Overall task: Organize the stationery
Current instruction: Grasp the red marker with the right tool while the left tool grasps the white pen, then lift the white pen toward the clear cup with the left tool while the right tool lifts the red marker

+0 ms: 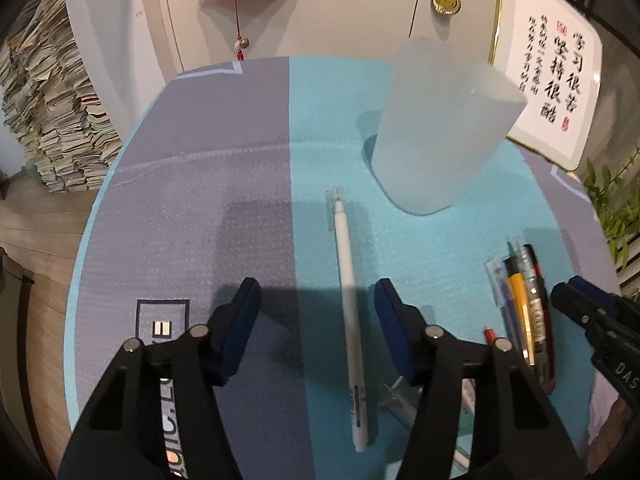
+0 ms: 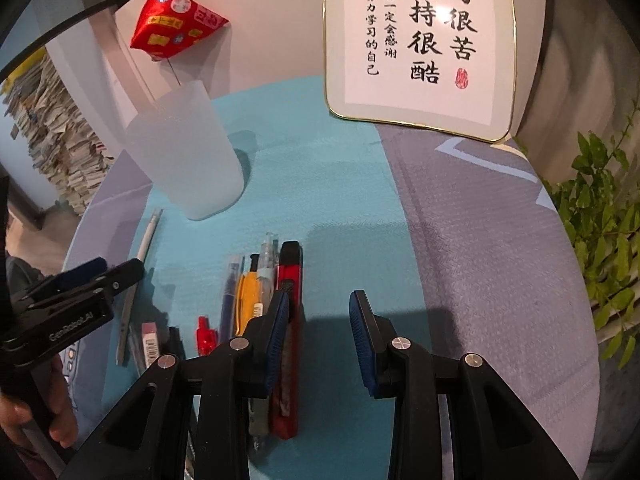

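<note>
On the table [image 1: 224, 184], my left gripper [image 1: 316, 312] has its fingers spread around the white pen [image 1: 349, 300] (light, stiff, slippery), which I'd pinch mid-barrel.

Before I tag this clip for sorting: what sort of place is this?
Probably a home study corner or desk. A framed calligraphy sign leans on the wall, a medal hangs beside it, papers are stacked high, and pens lie by a frosted cup.
</note>
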Demonstrator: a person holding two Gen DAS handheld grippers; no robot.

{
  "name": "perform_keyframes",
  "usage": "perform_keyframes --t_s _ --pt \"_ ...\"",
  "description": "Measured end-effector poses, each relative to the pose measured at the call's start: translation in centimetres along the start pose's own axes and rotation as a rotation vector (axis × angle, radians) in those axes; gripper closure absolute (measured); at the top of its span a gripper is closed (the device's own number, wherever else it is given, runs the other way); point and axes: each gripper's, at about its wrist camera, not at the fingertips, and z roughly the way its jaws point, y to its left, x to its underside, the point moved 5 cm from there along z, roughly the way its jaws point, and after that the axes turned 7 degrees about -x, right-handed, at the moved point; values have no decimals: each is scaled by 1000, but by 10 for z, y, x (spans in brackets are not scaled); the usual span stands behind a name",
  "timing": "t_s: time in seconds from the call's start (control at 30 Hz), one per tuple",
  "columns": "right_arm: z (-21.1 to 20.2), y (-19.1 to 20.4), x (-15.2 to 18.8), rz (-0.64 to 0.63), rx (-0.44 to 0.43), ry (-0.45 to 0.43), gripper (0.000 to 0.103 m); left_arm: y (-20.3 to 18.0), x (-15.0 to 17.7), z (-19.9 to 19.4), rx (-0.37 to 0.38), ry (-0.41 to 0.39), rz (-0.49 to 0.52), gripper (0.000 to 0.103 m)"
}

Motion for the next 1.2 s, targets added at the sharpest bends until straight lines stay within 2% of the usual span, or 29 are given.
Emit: perform_keyframes --t_s 0.1,0.13,0.17,0.23,0.27,0.6,0.63,0.73,0.77,0.83,0.87,0.97,1.0,1.03,1.07,1.2 --pt "4 3 -1 -13 -6 10 69 2 1 -2 -14 -9 2 55" --pt "5 4 -2 -16 -13 12 69 3 0 -2 -13 -11 -2 61" --pt "6 6 -2 -19 -19 15 69 5 1 -3 -19 -16 -7 73" --pt "10 10 -4 -32 -16 21 69 9 2 -6 -16 -21 -10 90" --pt "12 10 -5 -36 -4 24 69 10 2 -5 -10 -21 -6 92" --pt "31 17 -17 -54 36 57 69 14 7 -8 21 -7 15 90" --pt "34 18 -20 -57 43 60 69 15 5 -6 19 -3 10 87" --pt "38 20 -23 -64 64 66 69 18 -4 -2 -3 0 -14 55" --pt "39 21 -24 -71 72 68 69 18 -6 0 -14 -8 -18 53" --pt "41 27 -23 -108 107 64 78 18 -12 5 -35 -9 -14 55" --pt "41 29 -23 -117 107 63 87 16 -15 7 -33 -9 -13 55" --pt "45 31 -27 -102 72 68 89 14 -22 14 -36 -6 -11 56" --pt "45 31 -27 -90 49 70 89 13 -25 16 -38 -15 -6 58" --pt "42 29 -28 -78 31 69 89 13 -27 17 -32 -22 -5 73" --pt "39 29 -29 -65 11 62 89 12 -27 16 -26 -29 0 97" --pt "15 28 -34 -50 -24 7 89 13 -26 7 22 -34 -2 98"
